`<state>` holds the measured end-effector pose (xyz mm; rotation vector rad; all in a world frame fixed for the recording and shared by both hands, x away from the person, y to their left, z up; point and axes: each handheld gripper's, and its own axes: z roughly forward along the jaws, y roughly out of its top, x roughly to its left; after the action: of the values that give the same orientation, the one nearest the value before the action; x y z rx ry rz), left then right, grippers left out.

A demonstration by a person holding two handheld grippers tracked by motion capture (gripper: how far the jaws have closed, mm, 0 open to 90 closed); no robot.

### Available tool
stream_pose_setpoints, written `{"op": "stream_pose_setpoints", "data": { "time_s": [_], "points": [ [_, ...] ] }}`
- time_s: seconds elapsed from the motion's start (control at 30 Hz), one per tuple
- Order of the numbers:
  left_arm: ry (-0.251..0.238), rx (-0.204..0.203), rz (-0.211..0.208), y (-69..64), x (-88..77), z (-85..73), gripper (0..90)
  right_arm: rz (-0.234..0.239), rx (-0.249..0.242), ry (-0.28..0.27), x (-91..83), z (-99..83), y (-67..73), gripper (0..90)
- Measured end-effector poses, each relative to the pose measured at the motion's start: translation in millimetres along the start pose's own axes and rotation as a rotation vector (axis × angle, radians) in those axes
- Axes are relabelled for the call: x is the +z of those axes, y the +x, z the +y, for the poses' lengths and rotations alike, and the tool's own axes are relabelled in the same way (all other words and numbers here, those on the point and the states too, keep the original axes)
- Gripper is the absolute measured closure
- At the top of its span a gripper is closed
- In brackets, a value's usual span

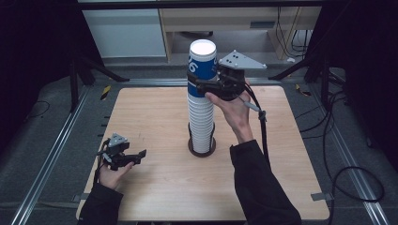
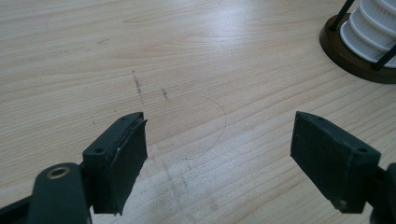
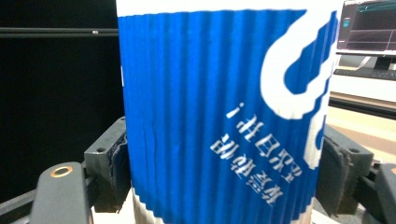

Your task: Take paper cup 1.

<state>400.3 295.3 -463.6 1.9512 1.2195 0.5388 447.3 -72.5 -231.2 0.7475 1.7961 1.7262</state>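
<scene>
The right gripper (image 1: 199, 85) has its jaws clenched on the blue cup (image 1: 202, 63), the top one of a tall stack of cups (image 1: 201, 124). In the right gripper view the two black jaws press the ribbed blue wall (image 3: 196, 107) from either side, low on the cup, with the white rim of the next cup just beneath. The cup is upside down, its white base facing up, and it sits nested on the stack. The stack stands in a dark round holder (image 1: 202, 149) near the middle of the wooden surface (image 1: 159, 187). The right hand (image 1: 232, 110) comes in from the stack's right side.

The left gripper (image 1: 133, 156) rests low near the front left edge of the surface, well apart from the stack. Its jaws are released, with bare wood between them, and in the left gripper view (image 2: 219, 158) the holder's rim (image 2: 348, 60) sits at the upper right. Open wood lies all round the holder, wide to the left and front. Beyond the surface's edges run metal rails (image 1: 51, 154) and loose cables (image 1: 356, 173) on the floor.
</scene>
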Motion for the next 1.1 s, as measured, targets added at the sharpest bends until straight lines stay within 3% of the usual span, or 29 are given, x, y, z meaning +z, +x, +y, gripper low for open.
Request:
{"op": "stream_pose_setpoints", "data": {
  "time_s": [0.37, 0.63, 0.9, 1.1],
  "points": [
    [-0.004, -0.002, -0.001, 0.5, -1.0, 0.1, 18.1, -0.001, -0.016, -0.05, -9.6, 19.6, 1.7, 20.9],
    [-0.004, 0.0, 0.001, 0.2, -1.6, 0.3, 18.1, -0.032, -0.026, -0.075, -30.5, 26.3, -7.3, 20.9],
    [-0.001, 0.002, 0.0, -0.4, -1.8, 0.6, 18.1, -0.095, -0.03, -0.066, -62.1, 16.7, -27.6, 20.9],
    [-0.002, 0.005, -0.003, -1.7, -2.2, 1.1, 18.1, -0.132, -0.019, -0.033, -83.7, -4.7, -42.8, 20.9]
  ]
}}
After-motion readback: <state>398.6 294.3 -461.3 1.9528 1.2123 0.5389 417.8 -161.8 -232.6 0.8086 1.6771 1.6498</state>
